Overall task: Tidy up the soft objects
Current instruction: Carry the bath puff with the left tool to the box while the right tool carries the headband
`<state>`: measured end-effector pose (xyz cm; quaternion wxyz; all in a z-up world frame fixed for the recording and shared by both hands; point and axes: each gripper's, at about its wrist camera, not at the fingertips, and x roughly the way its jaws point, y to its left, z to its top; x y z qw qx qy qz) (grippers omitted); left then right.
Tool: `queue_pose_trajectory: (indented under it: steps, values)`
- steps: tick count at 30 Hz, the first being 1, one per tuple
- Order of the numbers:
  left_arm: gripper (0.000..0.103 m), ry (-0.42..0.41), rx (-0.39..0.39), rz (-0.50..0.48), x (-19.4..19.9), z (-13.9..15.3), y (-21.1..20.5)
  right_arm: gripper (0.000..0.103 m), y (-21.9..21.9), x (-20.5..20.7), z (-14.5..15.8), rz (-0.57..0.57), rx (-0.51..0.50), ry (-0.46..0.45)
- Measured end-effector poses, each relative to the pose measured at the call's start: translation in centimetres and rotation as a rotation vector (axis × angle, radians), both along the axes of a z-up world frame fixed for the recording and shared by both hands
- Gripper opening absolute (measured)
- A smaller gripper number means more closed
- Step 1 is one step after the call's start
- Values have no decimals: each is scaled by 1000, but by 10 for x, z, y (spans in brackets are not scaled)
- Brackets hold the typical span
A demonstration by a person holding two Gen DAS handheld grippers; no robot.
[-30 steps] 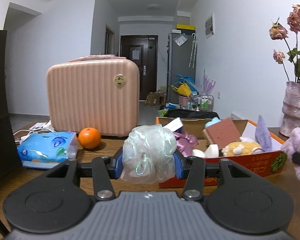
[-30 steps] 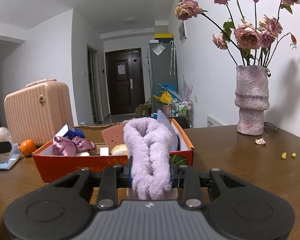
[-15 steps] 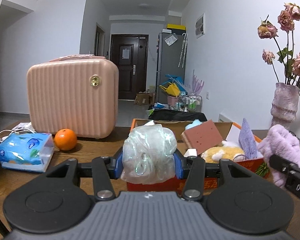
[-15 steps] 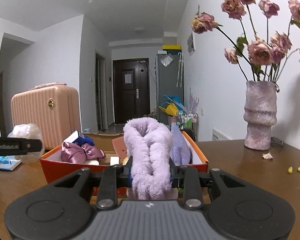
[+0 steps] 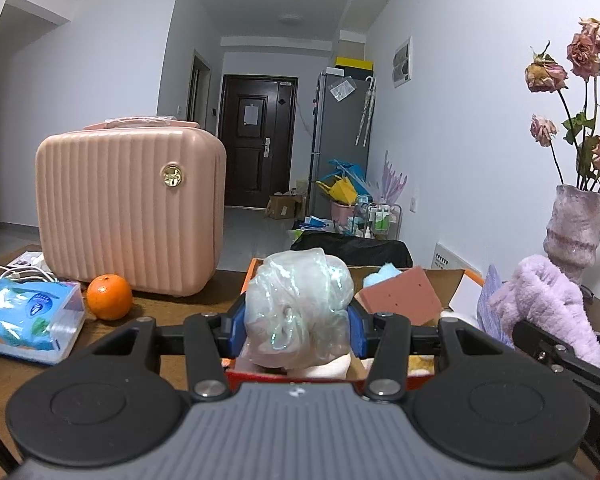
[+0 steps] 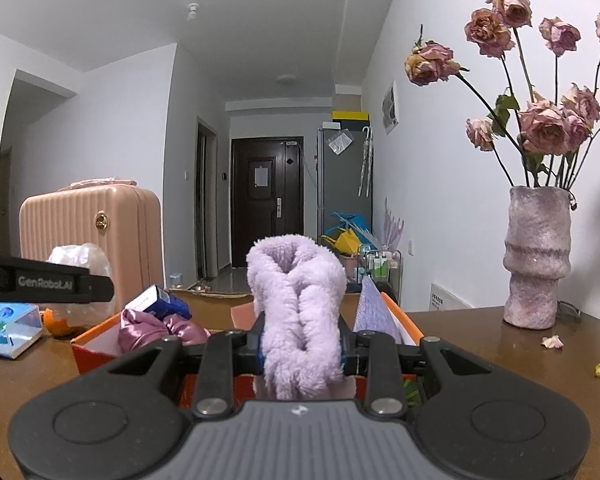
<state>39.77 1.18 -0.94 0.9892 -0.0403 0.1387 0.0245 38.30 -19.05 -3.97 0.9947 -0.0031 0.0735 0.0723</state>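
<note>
While the left gripper clamps a crinkly, translucent bath pouf between its blue-padded fingers, held partly closed around the bundle, the right gripper has its fingers squeezed nearly together on a fluffy lilac cloth that stands up in a folded loop above them. Both bundles hang above the near edge of an orange box on the brown surface. The box holds a pink satin scrunchie, a blue packet, a brick-red sponge, a pale blue puff and a lilac woven cloth leaning upright against its right wall. In the left view, the lilac cloth and the right gripper appear at the right edge, just beside the box. To the left of the box lie an orange and a blue tissue pack, with a pink ribbed case standing behind them. A mottled vase of dried roses stands well to the right, with a fallen petal and yellow crumbs near it.
</note>
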Motion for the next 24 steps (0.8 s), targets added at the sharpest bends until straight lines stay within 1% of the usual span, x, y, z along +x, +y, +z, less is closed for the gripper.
queue_pose_trajectory:
  steps: [13, 24]
  values:
    - [49, -1, -22, -10, 43, 0, -3, 29, 14, 41, 1, 16, 8, -20]
    - [49, -4, -37, -30, 79, 0, -13, 30, 17, 76, 0, -5, 11, -22]
